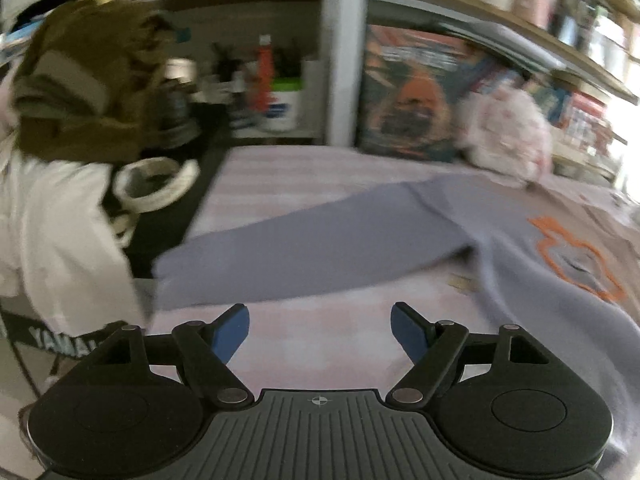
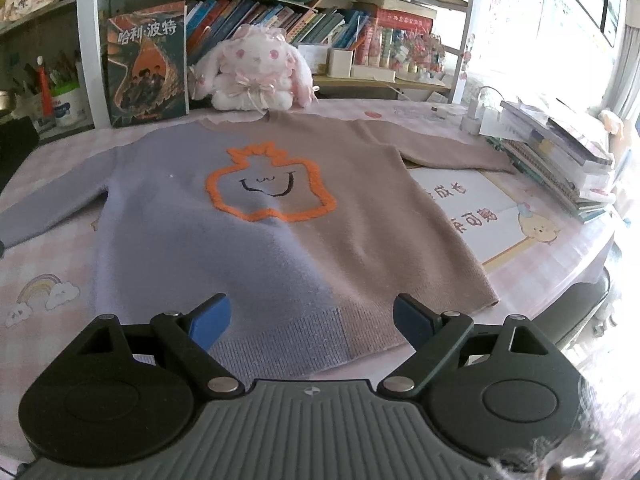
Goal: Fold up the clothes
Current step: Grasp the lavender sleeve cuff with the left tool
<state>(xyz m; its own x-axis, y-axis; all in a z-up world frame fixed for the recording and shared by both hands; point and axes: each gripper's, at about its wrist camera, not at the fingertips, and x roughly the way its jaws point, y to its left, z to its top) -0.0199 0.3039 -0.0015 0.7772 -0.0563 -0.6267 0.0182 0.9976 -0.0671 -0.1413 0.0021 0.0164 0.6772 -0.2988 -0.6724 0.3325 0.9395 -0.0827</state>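
Observation:
A sweater (image 2: 280, 216), lavender on its left half and tan on its right, lies flat on the pink checked table with an orange outline figure on the chest. Both sleeves stretch outward. In the right wrist view my right gripper (image 2: 308, 324) stands open just above the ribbed hem, nothing between its blue pads. In the blurred left wrist view the lavender sleeve (image 1: 304, 248) runs across the table ahead of my left gripper (image 1: 320, 332), which is open over bare tablecloth, short of the sleeve.
A white plush rabbit (image 2: 256, 74) and an upright book (image 2: 148, 64) stand behind the collar. A stack of books (image 2: 560, 156) and a printed mat (image 2: 476, 216) lie at the right. White and brown clothes (image 1: 60, 160) hang at the left of the left wrist view.

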